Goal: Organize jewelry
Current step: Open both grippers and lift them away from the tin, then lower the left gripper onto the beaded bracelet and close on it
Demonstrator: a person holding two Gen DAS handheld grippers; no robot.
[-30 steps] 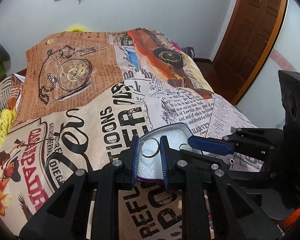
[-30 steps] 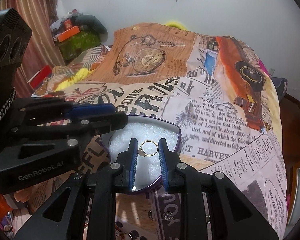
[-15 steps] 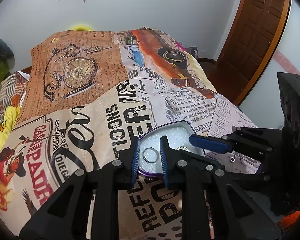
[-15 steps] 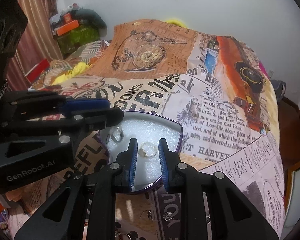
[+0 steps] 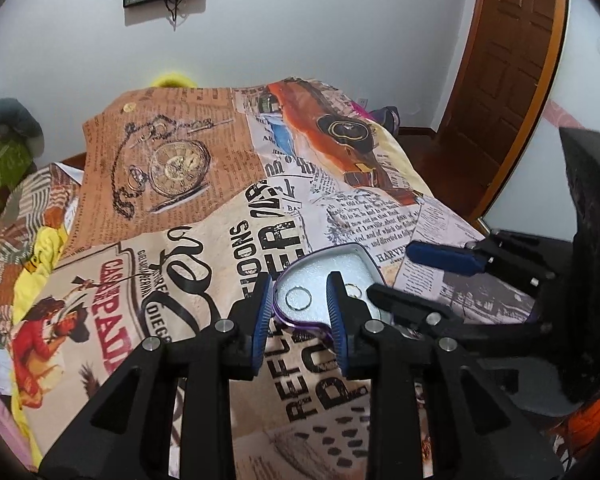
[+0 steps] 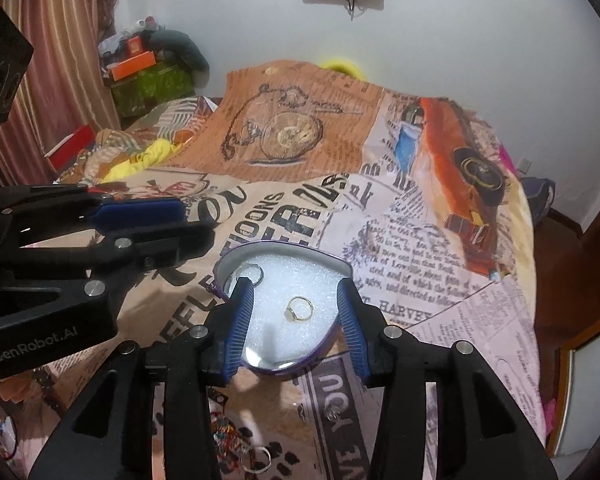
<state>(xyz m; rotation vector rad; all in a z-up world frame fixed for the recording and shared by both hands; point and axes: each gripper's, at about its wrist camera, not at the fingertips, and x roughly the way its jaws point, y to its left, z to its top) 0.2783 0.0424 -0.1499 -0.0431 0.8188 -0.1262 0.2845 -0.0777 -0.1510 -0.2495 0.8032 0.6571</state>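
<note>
Left gripper [image 5: 298,312] above near-left lobe of heart tin [image 5: 342,249], jaws apart, nothing held; silver ring [image 5: 298,298] lies loose on white foam between fingers. Centre: tin rests on printed bedspread [image 5: 172,240]. Gold ring [image 6: 300,307] lies on foam, right gripper [image 6: 296,322] spread wide around it, empty. More jewelry [image 6: 256,459] loose on bedspread at near edge, not yet boxed. Judgement: both rings placed; lift grippers straight up, avoid nudging tin wall or dragging rings, then fetch remaining pieces.

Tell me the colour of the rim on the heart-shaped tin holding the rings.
Purple, around a white foam lining; the tin shows it best in the right wrist view.
</note>
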